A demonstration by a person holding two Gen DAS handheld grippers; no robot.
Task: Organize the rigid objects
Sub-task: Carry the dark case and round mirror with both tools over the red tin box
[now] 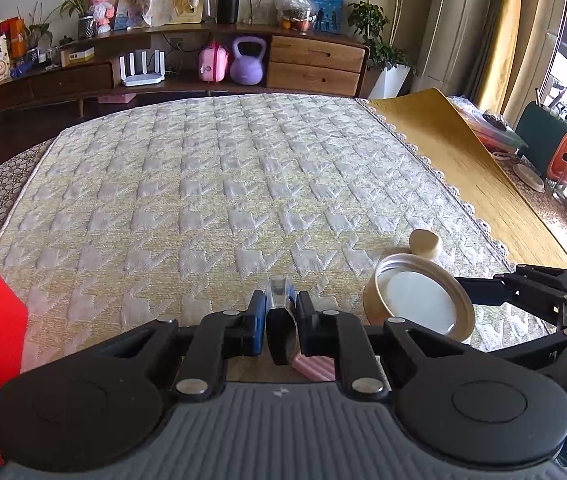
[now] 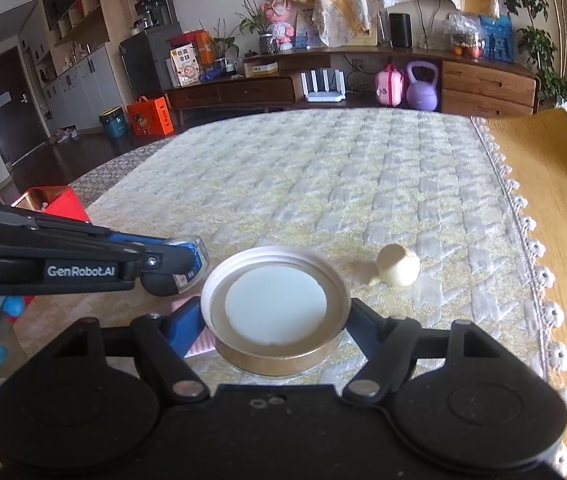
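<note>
Left gripper (image 1: 279, 320) is clamped on a small clear-and-black plastic object (image 1: 280, 300) at lower centre. Round gold metal lid (image 2: 275, 312) is gripped by half-open right gripper (image 2: 275, 320).

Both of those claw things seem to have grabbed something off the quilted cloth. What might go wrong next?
The left gripper pinches a small black and clear object only at its jaw tips, so it might twist or slip out. The right gripper holds the gold lid by its smooth round rim, which could pop free. Swinging either one might knock the cream piece lying nearby.
</note>
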